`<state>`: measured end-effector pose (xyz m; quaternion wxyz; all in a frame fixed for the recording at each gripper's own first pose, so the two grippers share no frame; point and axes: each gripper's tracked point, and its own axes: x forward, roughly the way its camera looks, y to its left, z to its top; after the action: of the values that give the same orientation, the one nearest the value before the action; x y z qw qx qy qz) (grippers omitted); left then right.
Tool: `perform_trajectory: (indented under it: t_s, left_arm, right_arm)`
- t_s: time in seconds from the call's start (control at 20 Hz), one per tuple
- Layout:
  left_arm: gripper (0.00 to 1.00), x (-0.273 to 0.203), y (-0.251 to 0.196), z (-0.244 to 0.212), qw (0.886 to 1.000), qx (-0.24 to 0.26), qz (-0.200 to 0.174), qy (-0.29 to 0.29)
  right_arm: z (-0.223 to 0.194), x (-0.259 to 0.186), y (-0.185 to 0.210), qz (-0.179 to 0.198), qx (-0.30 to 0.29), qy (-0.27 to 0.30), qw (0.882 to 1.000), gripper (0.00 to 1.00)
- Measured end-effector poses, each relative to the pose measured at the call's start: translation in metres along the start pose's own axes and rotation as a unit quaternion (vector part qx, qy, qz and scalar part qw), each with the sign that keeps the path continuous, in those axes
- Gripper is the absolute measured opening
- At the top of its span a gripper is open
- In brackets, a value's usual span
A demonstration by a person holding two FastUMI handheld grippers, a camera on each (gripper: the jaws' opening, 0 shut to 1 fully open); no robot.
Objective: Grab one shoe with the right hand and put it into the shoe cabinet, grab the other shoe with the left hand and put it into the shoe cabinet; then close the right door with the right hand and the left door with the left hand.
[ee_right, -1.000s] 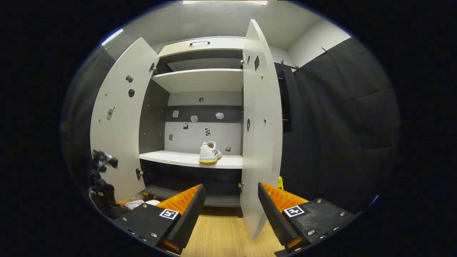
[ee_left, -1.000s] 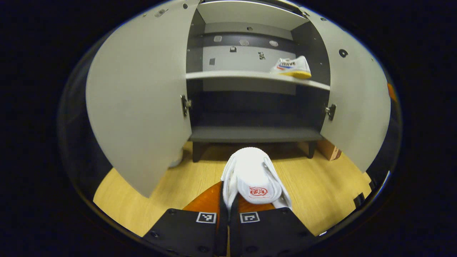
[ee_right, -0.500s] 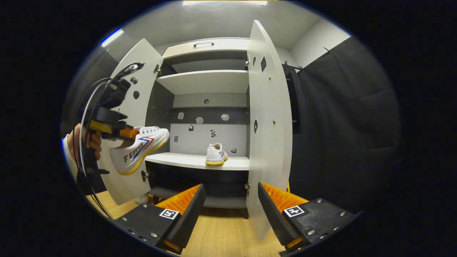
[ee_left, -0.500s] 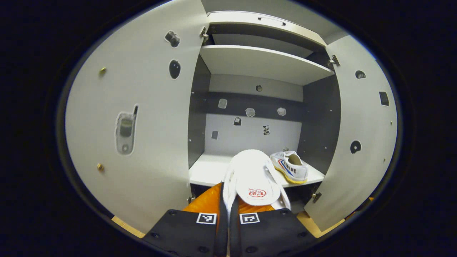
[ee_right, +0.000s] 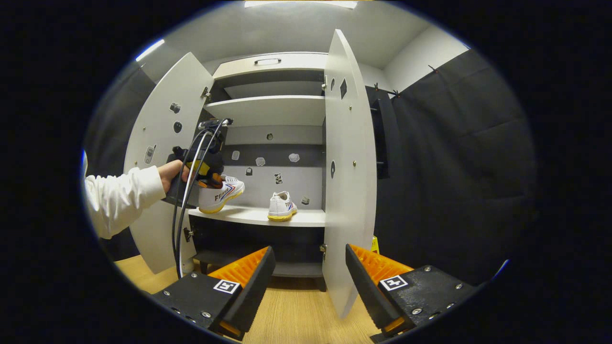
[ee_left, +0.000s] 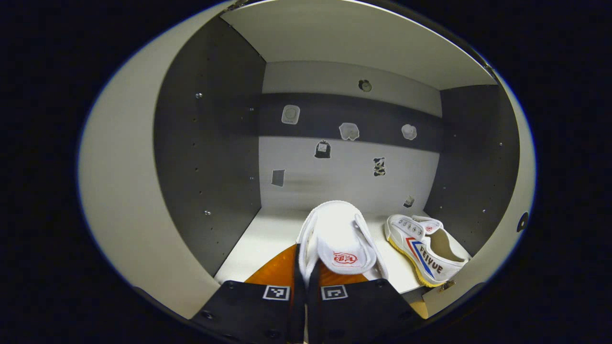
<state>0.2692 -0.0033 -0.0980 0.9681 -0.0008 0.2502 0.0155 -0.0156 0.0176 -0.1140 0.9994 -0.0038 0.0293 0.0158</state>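
Note:
My left gripper [ee_left: 306, 286] is shut on the heel end of a white shoe [ee_left: 339, 236], whose toe points into the cabinet's middle compartment over the white shelf [ee_left: 260, 239]. The second white shoe [ee_left: 425, 251], with red and blue stripes and a yellow sole, stands on that shelf at the right. In the right gripper view a hand [ee_right: 171, 173] holds the left gripper [ee_right: 215, 180] with its shoe [ee_right: 224, 193] at the shelf's left end; I cannot tell whether it touches the shelf [ee_right: 306, 219]. The other shoe [ee_right: 281, 206] stands mid-shelf. My right gripper [ee_right: 308, 282] hangs open in front of the right door [ee_right: 346, 191], holding nothing.
Both cabinet doors stand open, the left door [ee_right: 158, 138] behind the white sleeve [ee_right: 119, 198]. A cable [ee_right: 183, 224] hangs from the left gripper. An upper shelf [ee_right: 272, 107] and a dark bottom compartment [ee_right: 267, 241] bound the middle one. Wood floor [ee_right: 296, 315] lies below; black cloth hangs at the right.
The left gripper has risen from near the floor and moved forward with its shoe into the middle compartment. The right gripper has stayed open and nearly still.

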Motion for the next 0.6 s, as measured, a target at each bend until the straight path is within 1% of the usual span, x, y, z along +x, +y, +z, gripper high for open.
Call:
perform_trajectory:
  t_s: [0.2, 0.35, 0.4, 0.45, 0.55, 0.6]
  left_arm:
    - [0.10, 0.040, 0.001, -0.009, 0.999, 0.020, 0.011, 0.038]
    - [0.09, 0.059, 0.004, -0.025, 0.997, 0.029, 0.021, 0.072]
    - [0.09, 0.062, 0.005, -0.029, 0.996, 0.025, 0.019, 0.080]
    - [0.09, 0.062, 0.003, -0.024, 0.997, 0.023, 0.015, 0.071]
    - [0.10, 0.063, 0.002, -0.027, 0.996, 0.029, 0.009, 0.079]
    - [0.13, 0.064, -0.001, -0.026, 0.996, 0.030, 0.002, 0.079]
  right_arm:
    - [-0.003, 0.001, -0.005, -0.010, 0.010, 0.006, 1.000, 0.91]
    - [-0.007, 0.004, -0.006, -0.011, 0.012, 0.013, 1.000, 0.91]
    - [-0.007, 0.005, -0.005, -0.011, 0.012, 0.013, 1.000, 0.91]
    - [-0.007, 0.006, -0.004, -0.010, 0.011, 0.013, 1.000, 0.91]
    - [-0.008, 0.008, -0.003, -0.008, 0.010, 0.013, 1.000, 0.91]
    - [-0.008, 0.008, -0.001, -0.007, 0.010, 0.013, 1.000, 0.91]
